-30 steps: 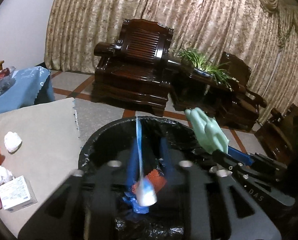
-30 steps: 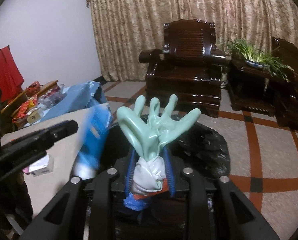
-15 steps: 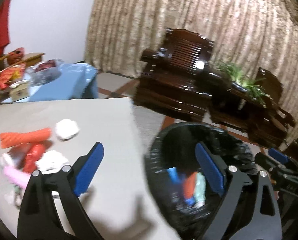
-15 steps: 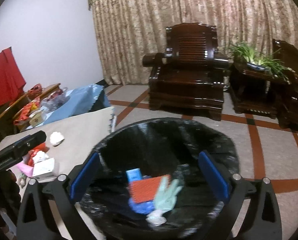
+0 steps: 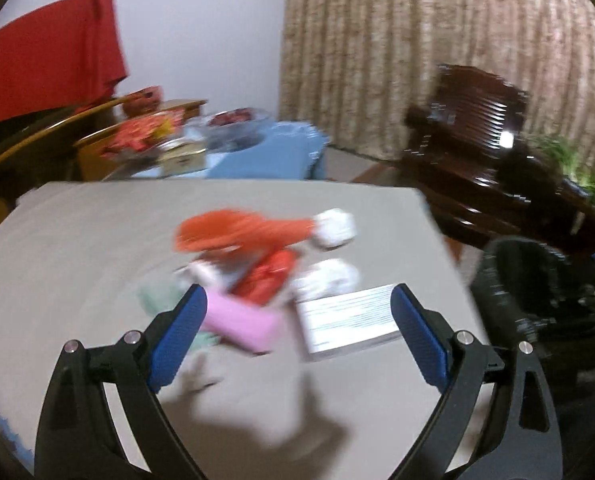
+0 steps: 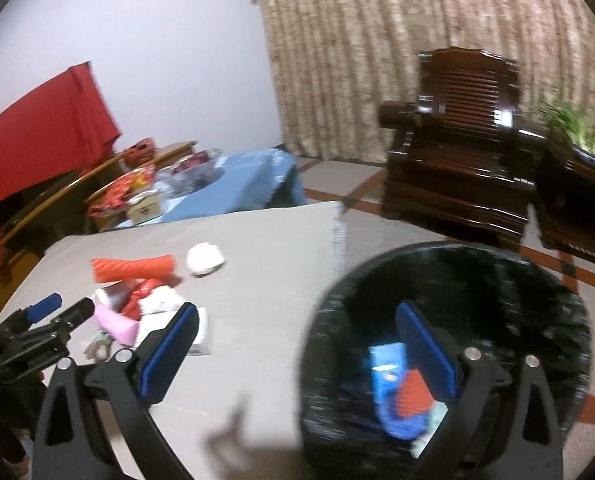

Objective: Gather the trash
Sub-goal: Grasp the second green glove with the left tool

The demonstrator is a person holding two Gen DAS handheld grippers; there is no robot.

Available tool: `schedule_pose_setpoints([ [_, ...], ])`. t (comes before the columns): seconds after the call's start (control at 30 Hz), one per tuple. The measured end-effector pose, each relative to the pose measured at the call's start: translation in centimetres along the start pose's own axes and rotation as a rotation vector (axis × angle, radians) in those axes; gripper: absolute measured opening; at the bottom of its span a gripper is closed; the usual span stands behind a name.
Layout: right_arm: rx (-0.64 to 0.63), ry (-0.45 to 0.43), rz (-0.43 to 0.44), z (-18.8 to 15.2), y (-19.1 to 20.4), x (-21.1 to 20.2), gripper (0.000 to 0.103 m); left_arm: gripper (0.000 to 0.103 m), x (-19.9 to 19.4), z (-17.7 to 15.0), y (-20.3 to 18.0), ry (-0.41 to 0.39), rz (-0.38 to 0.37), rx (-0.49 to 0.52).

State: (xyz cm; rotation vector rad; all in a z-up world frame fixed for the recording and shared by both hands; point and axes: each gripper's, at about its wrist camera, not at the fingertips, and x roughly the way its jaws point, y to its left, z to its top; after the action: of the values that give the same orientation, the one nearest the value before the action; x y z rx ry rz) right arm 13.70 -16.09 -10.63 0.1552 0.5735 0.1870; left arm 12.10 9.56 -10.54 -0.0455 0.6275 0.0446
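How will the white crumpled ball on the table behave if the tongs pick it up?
The white crumpled ball looks like wadded tissue, so probably very light and easy to squash. Its rounded shape may let it roll when nudged on the table.

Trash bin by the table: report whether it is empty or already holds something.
Not empty. The black-lined trash bin holds a blue packet, an orange piece and something pale green; the rest is blurred.
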Motion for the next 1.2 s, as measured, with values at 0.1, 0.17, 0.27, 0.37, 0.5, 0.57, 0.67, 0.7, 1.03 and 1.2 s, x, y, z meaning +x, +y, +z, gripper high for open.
schedule_pose_setpoints([
  [0.1,-0.036,0.010,0.044,-0.2,2.4,1.3,0.097,0.090,0.3,-0.8,2.7,0.019,0.056,-0.033],
  [0.17,-0.069,0.018,0.065,-0.6,4.1,2.1,0.097,0.090,0.6,-1.4,4.1,0.033,0.085,-0.047],
  [0.27,-0.096,0.038,0.085,-1.2,5.8,3.3,0.097,0.090,1.3,-2.1,5.6,0.056,0.111,-0.064],
  [0.37,-0.110,0.054,0.099,-1.6,6.8,4.3,0.097,0.085,2.1,-3.0,6.6,0.080,0.118,-0.081],
  [0.5,-0.122,0.072,0.103,-2.0,7.5,5.4,0.097,0.085,3.7,-4.1,7.7,0.120,0.129,-0.096],
  [0.57,-0.126,0.087,0.101,-2.1,7.6,6.2,0.097,0.080,4.6,-4.4,7.8,0.139,0.128,-0.108],
  [0.67,-0.129,0.105,0.095,-2.4,7.7,7.0,0.097,0.078,5.8,-4.8,8.3,0.164,0.127,-0.124],
  [0.7,-0.130,0.109,0.094,-2.5,7.7,7.2,0.097,0.077,6.2,-4.8,8.4,0.169,0.127,-0.128],
  [1.03,-0.147,0.147,0.096,-3.1,8.5,8.9,0.097,0.058,8.8,-5.4,9.0,0.238,0.093,-0.175],
  [1.2,-0.165,0.173,0.110,-3.7,9.8,10.3,0.097,0.033,8.9,-5.3,8.4,0.235,0.045,-0.151],
])
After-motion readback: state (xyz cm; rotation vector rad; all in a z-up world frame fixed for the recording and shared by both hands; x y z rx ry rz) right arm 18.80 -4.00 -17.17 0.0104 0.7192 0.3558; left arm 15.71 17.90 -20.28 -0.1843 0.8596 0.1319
